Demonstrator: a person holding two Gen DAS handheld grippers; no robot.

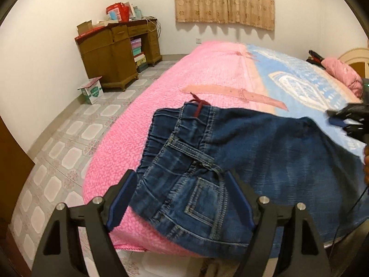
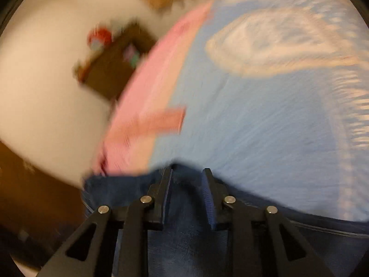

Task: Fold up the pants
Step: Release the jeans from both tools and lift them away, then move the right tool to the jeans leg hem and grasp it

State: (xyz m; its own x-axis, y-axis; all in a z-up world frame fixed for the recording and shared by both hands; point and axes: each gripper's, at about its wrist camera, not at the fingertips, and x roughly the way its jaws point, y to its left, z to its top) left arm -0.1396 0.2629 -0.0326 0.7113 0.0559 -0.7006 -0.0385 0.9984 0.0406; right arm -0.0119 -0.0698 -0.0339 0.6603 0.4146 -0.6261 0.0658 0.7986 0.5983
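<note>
Dark blue jeans with an elastic waistband and a red drawstring lie on the near corner of the bed. My left gripper is wide open, its jaws standing either side of the waistband and pocket area without pinching it. My right gripper shows at the right edge of the left wrist view, at the far edge of the jeans. In the blurred right wrist view my right gripper has its jaws narrowed around a fold of the jeans; whether they pinch it is unclear.
The bed has a pink quilt and a blue-and-white blanket. Pink straps lie on it beyond the jeans. A pink pillow sits at the far right. A wooden desk and a cardboard box stand on the tiled floor at left.
</note>
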